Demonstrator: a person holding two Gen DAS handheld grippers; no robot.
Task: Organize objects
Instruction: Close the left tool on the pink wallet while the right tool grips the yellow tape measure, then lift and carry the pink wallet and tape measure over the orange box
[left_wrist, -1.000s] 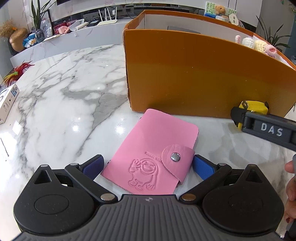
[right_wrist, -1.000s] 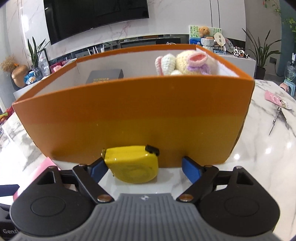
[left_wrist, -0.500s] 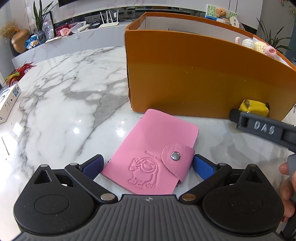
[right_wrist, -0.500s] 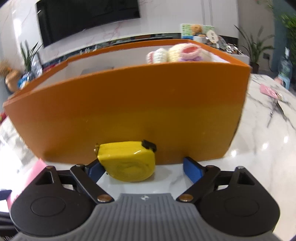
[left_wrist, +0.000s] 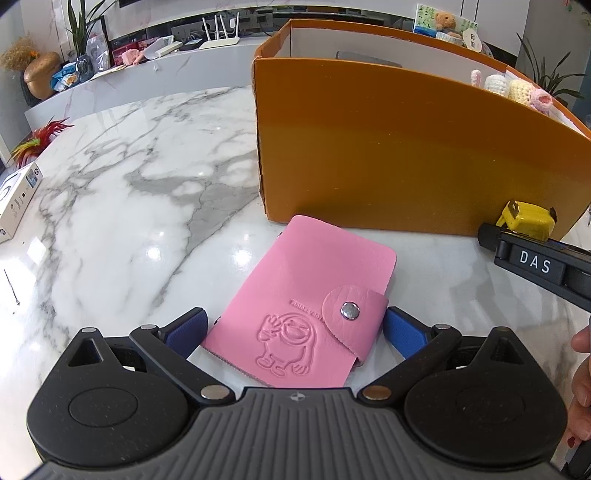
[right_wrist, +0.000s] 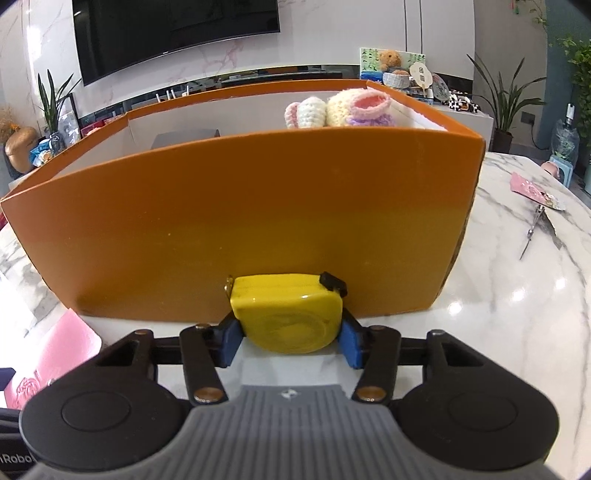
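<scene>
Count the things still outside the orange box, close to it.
2: the yellow tape measure against the orange box, clamped in the right hand-held gripper; the pink card holder between the open left hand-held gripper fingers. Others may be hidden.

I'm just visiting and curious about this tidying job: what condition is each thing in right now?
Right claw: just closed, clamped on the yellow tape measure.
Left claw: open, astride the pink card holder.
Pink card holder: snapped shut, flat on the table.
Orange box: open-topped, crochet toy inside.
</scene>
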